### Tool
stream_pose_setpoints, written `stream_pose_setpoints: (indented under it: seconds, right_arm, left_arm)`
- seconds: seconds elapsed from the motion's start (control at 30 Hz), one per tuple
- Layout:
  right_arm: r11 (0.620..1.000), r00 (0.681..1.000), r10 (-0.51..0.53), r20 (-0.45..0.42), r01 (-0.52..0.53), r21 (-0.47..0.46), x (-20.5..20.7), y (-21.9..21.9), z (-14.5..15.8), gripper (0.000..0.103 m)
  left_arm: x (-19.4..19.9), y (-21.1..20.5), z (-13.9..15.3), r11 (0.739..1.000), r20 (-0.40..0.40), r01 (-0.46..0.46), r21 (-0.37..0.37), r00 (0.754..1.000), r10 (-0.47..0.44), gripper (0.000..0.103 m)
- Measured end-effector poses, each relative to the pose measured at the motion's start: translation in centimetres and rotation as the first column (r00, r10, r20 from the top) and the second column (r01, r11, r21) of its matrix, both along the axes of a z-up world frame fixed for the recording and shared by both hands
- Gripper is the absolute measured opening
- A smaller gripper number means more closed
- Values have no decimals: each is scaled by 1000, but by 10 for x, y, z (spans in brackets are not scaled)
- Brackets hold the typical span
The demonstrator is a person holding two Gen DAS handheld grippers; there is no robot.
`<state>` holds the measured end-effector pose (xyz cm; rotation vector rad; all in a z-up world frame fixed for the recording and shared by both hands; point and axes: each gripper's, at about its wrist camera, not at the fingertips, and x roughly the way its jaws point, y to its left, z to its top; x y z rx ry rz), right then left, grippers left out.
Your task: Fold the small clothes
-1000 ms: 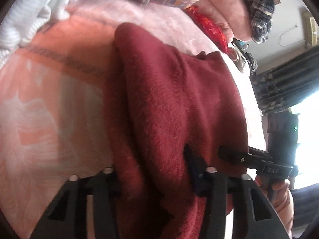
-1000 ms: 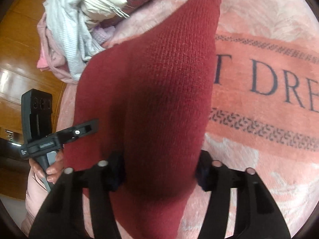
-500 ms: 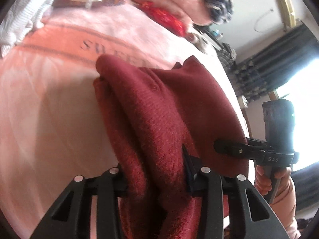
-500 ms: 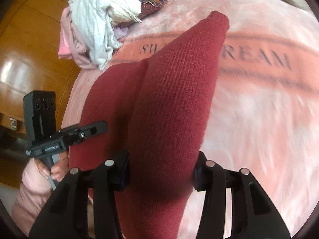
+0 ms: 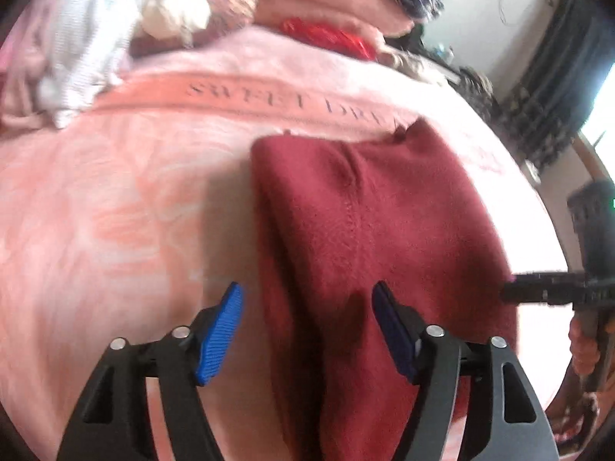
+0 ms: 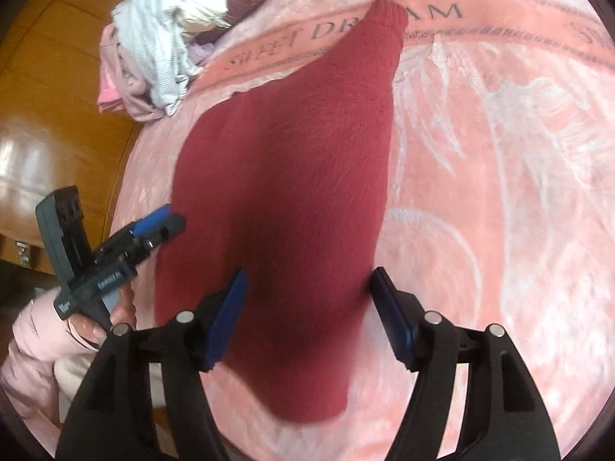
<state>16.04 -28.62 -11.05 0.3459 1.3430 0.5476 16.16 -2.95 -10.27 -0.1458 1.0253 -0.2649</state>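
A pink blanket (image 6: 499, 192) printed with lettering is filling both views, and a dark red knitted garment (image 6: 292, 176) is lying folded on it at centre frame, its narrow end reaching the lettered band at the top. The left gripper (image 5: 307, 330) and right gripper (image 6: 307, 307) are both hanging spread wide, gripping nothing. Judging by this, the fold is being laid down; pressing the layers flat and squaring the edges should be serving best before regripping.
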Motion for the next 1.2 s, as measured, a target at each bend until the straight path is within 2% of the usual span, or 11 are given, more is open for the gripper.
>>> stream_pose_setpoints:
  seconds: [0.17,0.27,0.3,0.33,0.37,0.53,0.67,0.77,0.83,0.93,1.2]
  right_arm:
    - [999,997,21,-72,-24,-32,-35,1,-25,72]
    - [999,993,40,-107,-41,0,-46,3,-36,34]
    - [999,995,37,-95,-37,0,-47,4,-35,28]
    - [999,995,46,-87,-46,3,-49,4,-32,26]
    - [998,996,58,-72,-58,6,-51,6,-27,23]
    - [996,995,66,-71,-69,-49,-55,12,-44,22]
    - [995,995,80,-56,-83,-51,-56,12,-49,25]
    - [994,996,77,-44,-81,-78,-60,7,-44,45]
    - [997,998,41,-47,-44,-58,-63,2,-33,46]
    - [992,999,34,28,-30,-124,-76,1,-2,62]
    - [973,983,-21,184,63,-224,-117,-1,51,82]
  left_arm:
    - [-40,0,-5,994,-21,-42,96,999,45,82]
    - [-48,-5,-17,985,-23,-41,166,999,45,81]
    - [-48,-5,-22,984,-36,-37,177,998,44,75]
    - [-48,-5,-25,985,-57,-29,173,998,39,65]
    - [-51,-6,-26,985,-66,-30,170,997,42,64]
    - [-52,-10,-41,977,-51,-8,214,999,19,68]
    - [-50,-6,-51,980,-72,-36,197,996,51,78]
    - [-51,-8,-46,979,-68,-39,200,996,54,77]
    - [-54,-7,-37,979,-61,-60,194,996,73,77]
    - [-64,-3,-22,977,-38,-95,191,994,104,77]
    - [-104,5,30,972,46,-158,173,987,152,93]
